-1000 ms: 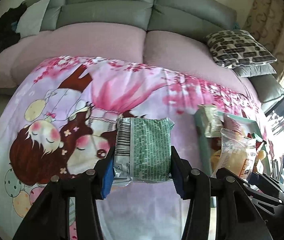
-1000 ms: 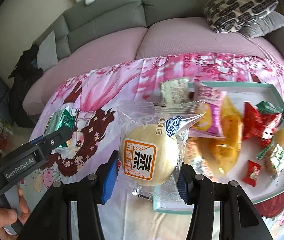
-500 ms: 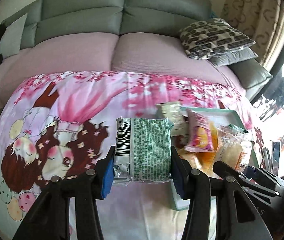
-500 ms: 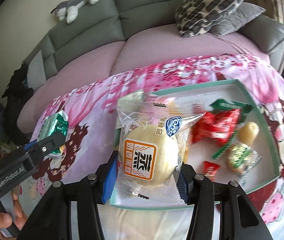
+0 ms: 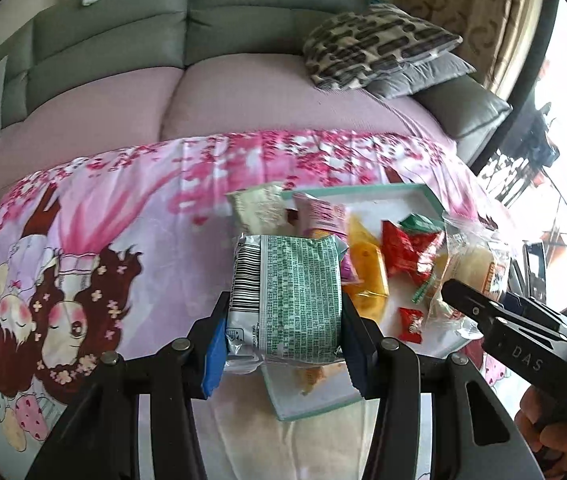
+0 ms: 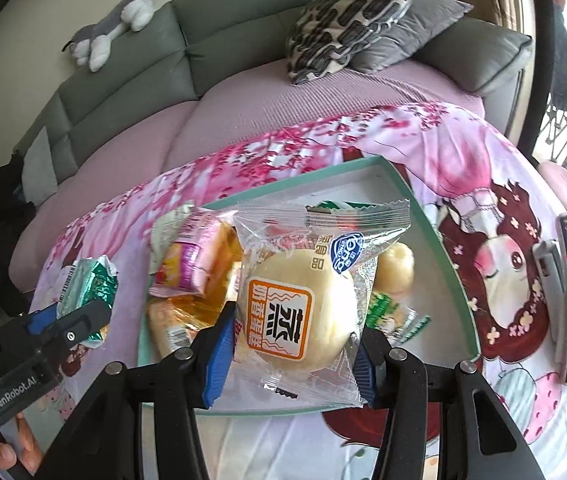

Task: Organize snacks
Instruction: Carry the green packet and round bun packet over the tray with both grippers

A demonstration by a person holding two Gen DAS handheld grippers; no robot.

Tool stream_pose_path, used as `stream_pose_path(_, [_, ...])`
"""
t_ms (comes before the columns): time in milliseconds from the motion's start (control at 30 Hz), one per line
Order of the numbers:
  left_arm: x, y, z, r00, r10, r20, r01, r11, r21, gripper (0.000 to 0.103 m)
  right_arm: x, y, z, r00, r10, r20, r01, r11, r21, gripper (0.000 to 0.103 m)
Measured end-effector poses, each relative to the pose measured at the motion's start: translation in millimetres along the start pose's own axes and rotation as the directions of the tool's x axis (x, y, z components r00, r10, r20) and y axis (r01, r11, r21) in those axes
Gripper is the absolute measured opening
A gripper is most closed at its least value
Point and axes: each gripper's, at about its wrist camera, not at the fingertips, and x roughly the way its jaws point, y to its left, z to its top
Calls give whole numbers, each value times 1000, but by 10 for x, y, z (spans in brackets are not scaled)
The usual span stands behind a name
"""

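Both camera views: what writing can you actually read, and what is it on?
"GenRobot.AI": side of the black left gripper.
"DAS": side of the black right gripper.
Large Chinese characters on the orange label of the clear-wrapped pale bun: visible, not transcribed.
Fine print and barcode on the green foil snack packet: too small to read.

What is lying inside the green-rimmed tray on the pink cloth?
The tray holds wrapped snacks: a pink-and-yellow packet, orange packets, red candies and a pale round snack. The held bun packet covers its middle, so anything there is hidden.

"GenRobot.AI" on left gripper (image 6: pixel 83 316), "DAS" on right gripper (image 5: pixel 467 300)
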Motion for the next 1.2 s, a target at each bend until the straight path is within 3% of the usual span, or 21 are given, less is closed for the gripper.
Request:
stream_pose_path(400, [288,-411,-111,997,-31,-67,36,996,79,51,139,-77,-82,999,6,-47,-6,1000,-15,54])
stream_pose_path(1200, [569,-662,-31,997,15,-79,-2,987,161,51,352,-236,-97,996,-9,-91,8,1000,-16,54])
